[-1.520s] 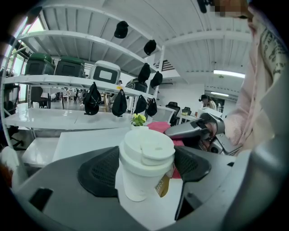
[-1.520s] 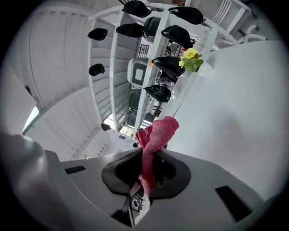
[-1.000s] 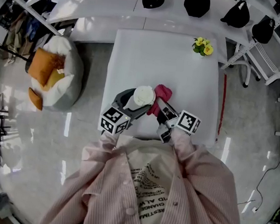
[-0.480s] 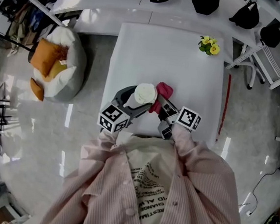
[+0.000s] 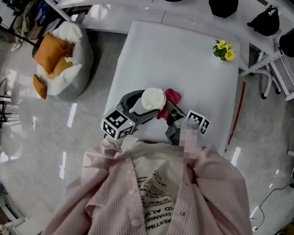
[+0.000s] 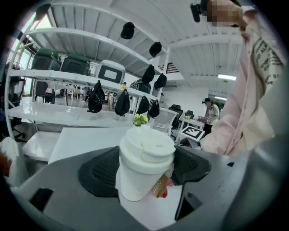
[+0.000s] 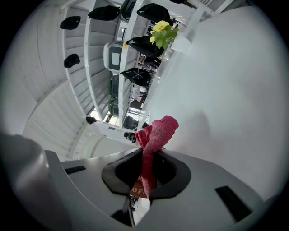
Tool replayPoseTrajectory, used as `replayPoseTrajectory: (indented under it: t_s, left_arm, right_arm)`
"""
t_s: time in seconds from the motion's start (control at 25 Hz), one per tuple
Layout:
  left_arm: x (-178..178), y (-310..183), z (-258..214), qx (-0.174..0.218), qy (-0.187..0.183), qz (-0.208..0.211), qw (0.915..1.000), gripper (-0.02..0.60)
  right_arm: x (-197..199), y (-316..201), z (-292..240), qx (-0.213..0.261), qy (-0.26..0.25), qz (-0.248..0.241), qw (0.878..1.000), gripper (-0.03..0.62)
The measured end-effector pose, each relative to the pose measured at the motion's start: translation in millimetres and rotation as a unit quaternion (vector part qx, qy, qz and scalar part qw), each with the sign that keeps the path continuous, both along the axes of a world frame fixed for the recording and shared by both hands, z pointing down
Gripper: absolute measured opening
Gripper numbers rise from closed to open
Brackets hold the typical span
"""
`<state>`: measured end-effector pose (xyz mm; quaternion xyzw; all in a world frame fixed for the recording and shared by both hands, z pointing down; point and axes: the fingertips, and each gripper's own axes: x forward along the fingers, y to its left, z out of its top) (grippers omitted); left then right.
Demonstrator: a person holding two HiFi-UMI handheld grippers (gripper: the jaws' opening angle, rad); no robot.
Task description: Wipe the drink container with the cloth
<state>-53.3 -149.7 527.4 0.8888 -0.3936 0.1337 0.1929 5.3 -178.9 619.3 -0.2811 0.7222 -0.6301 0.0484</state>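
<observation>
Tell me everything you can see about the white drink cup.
The cup is white and paper-looking, tapering downward, capped with a white plastic sip lid. A brown printed label shows low on its side. It is roughly upright over the white table. The left gripper is shut on it, fingers at each side. The red cloth, held by the right gripper, appears to rest against it.
</observation>
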Motion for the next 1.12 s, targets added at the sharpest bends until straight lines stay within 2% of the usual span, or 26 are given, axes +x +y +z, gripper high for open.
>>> replayPoseTrajectory:
  t_s: [0.76,1.0,1.12]
  left_arm:
    - [-1.2,0.0,0.7,0.003,0.01,-0.013,0.9999,0.374]
    - [-0.1,0.5,0.6,0.002,0.012,-0.019,0.9997,0.374]
    - [-0.6,-0.2,0.5,0.003,0.012,-0.019,0.9997,0.374]
  right_arm:
    - [-2.3,2.6,30.1,-0.033,0.035,-0.018,0.999,0.04]
    - [8.3,-4.1,20.2,-0.01,0.057,-0.034,0.998,0.04]
    - [16.2,-15.8,5.3,0.016,0.067,-0.045,0.997,0.04]
